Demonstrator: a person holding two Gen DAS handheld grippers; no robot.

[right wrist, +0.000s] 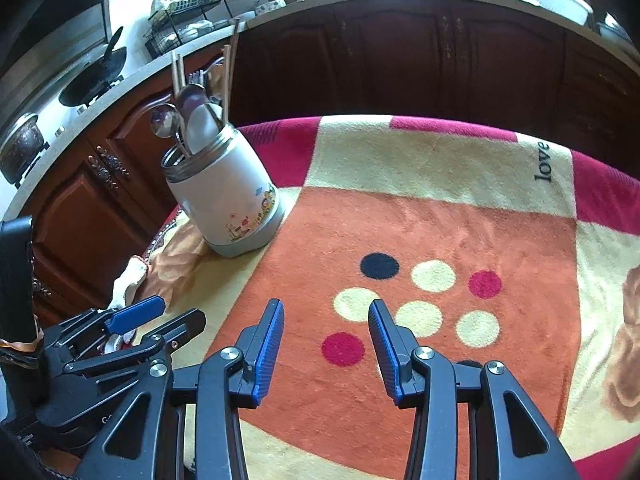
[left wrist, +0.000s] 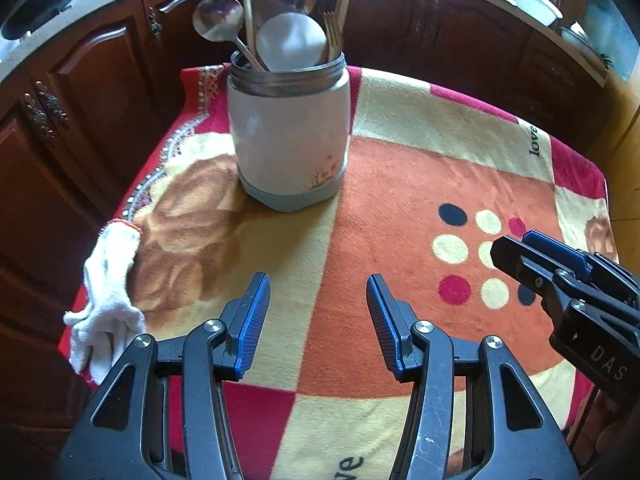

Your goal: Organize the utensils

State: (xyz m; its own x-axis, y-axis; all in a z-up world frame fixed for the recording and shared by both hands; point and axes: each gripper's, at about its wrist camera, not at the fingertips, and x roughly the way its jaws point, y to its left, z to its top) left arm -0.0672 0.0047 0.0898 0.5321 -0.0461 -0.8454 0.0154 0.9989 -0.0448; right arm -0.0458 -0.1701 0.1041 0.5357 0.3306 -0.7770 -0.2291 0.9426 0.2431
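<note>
Both grippers, left (left wrist: 318, 294) and right (right wrist: 326, 320), spread apart and empty; careless reach could tip the crowded, top-heavy utensil jar (left wrist: 290, 136).

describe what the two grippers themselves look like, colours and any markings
Both look alike. The left gripper and right gripper have black plastic linkage arms joined by silver round pivot bolts, with blue ribbed pads on the fingers. Pale lettering reading "DAS" marks the right gripper's body.

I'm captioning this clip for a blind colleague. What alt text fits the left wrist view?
A white canister crammed with spoons, forks and chopsticks stands on a colourful blanket-covered table. The open left tongs point toward it, empty; the right tongs enter from the right, and a white glove lies at the table's left edge.
</note>
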